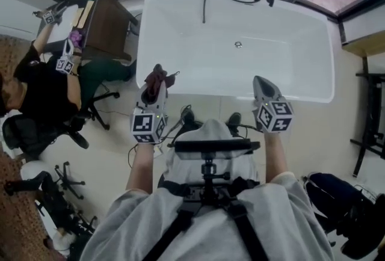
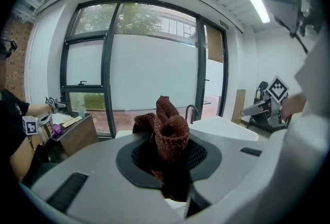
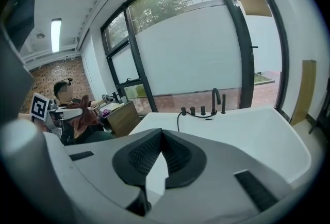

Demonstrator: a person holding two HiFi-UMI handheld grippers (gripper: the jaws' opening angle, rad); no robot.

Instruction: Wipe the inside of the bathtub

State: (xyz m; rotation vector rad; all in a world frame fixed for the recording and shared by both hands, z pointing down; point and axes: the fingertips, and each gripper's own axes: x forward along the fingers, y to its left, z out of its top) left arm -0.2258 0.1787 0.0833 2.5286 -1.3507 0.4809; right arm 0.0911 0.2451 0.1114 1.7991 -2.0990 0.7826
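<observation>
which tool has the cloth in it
The left tool: a dark red cloth is pinched between its jaws. The right tool has its jaws together with nothing between them.

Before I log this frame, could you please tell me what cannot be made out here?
Head view: drain too small to tell open from plugged.
Left gripper view: cloth and left gripper hide the bathtub's inside.
Right gripper view: right gripper hides the bathtub's near wall.

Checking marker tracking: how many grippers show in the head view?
4. Left gripper, right gripper at the bathtub's near rim; seated person's upper gripper and lower gripper, far left.
</observation>
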